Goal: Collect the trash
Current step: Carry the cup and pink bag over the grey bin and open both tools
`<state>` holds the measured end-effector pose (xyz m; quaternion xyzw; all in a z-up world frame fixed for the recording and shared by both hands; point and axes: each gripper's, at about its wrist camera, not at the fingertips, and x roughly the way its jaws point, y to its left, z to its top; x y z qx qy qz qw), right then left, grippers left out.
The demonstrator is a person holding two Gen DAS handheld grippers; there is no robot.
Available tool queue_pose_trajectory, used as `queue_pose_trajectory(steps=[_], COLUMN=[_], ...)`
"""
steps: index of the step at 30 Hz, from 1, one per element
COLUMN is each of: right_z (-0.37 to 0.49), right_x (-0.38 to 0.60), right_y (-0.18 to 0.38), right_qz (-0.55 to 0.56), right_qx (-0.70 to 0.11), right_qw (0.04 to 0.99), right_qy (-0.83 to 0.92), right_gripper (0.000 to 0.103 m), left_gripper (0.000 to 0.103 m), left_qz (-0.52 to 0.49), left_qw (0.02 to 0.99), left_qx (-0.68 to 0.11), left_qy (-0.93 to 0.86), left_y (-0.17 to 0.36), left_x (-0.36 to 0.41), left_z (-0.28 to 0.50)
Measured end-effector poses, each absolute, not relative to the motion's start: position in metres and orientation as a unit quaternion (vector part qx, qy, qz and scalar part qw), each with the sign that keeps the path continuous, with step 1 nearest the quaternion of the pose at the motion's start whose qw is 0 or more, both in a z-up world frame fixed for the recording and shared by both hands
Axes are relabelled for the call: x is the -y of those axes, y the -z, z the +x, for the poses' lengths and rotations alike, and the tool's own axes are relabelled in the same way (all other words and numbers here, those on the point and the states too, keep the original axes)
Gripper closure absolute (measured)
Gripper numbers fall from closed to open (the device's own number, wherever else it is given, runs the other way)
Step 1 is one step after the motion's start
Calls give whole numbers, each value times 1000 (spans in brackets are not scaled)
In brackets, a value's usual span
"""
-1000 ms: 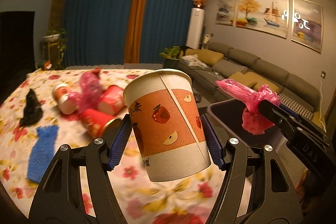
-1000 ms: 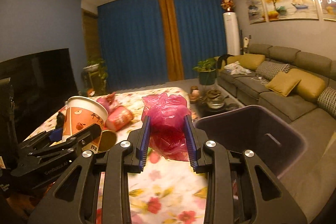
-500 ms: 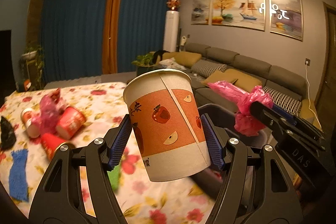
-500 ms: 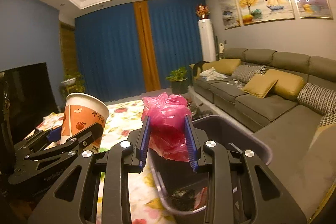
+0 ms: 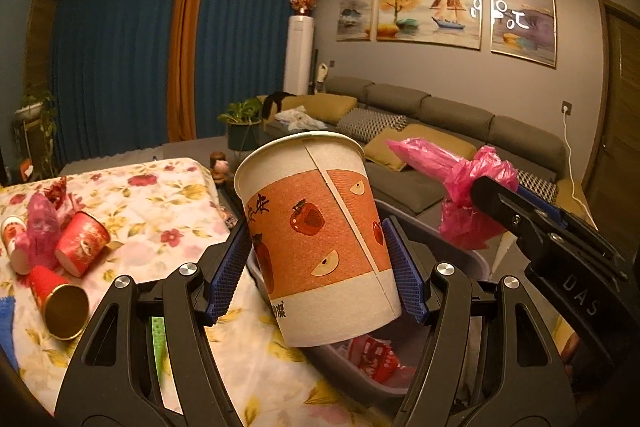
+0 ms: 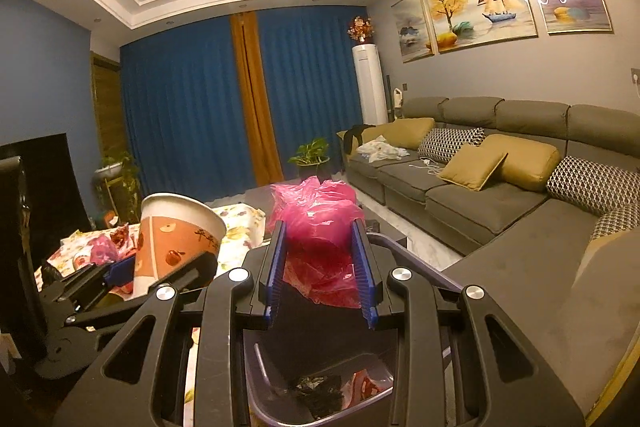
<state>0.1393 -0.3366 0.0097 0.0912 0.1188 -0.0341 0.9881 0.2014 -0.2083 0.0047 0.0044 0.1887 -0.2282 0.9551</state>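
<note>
The left tool [image 5: 320,267] pinches a paper cup [image 5: 316,235] between its blue pads. The cup is white and orange with little apples on it. It leans a bit and its open top faces up. It hangs over the near edge of the bin [image 5: 460,259].

The right tool [image 6: 322,267] pinches a pink bag [image 6: 320,223], all crumpled up. The bag sticks out above and below the pads. It hangs right over the open bin [image 6: 276,387]. Some trash already lies at the bottom of the bin: something red and something dark.

The bin is dark and stands beside the desk [image 5: 172,199], which has a flowery cloth on it. On the desk, to the left, lie two red cups [image 5: 80,243] on their sides, one with a gold inside [image 5: 64,311]. A pink wrapper [image 5: 40,227] lies beside them, and a blue cloth [image 5: 6,323] shows at the edge.

Behind the bin is a long gray sofa [image 6: 500,187] with yellow pillows.
</note>
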Motion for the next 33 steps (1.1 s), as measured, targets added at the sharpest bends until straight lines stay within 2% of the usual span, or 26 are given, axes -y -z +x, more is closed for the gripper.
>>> queue_pose_trajectory(steps=[30,33], right_z=[160,159], right_x=[348,351], right_y=[-5,-5], right_qz=[109,111], right_qx=[-124,-119], right_qw=[985,986], right_qy=[41,43], right_gripper=[69,57], left_gripper=[36,33], left_qz=[8,4], left_qw=[942,941], left_qx=[-221,-221], left_qy=[253,255], left_y=[24,27], left_x=[238,236], left_z=[232,234])
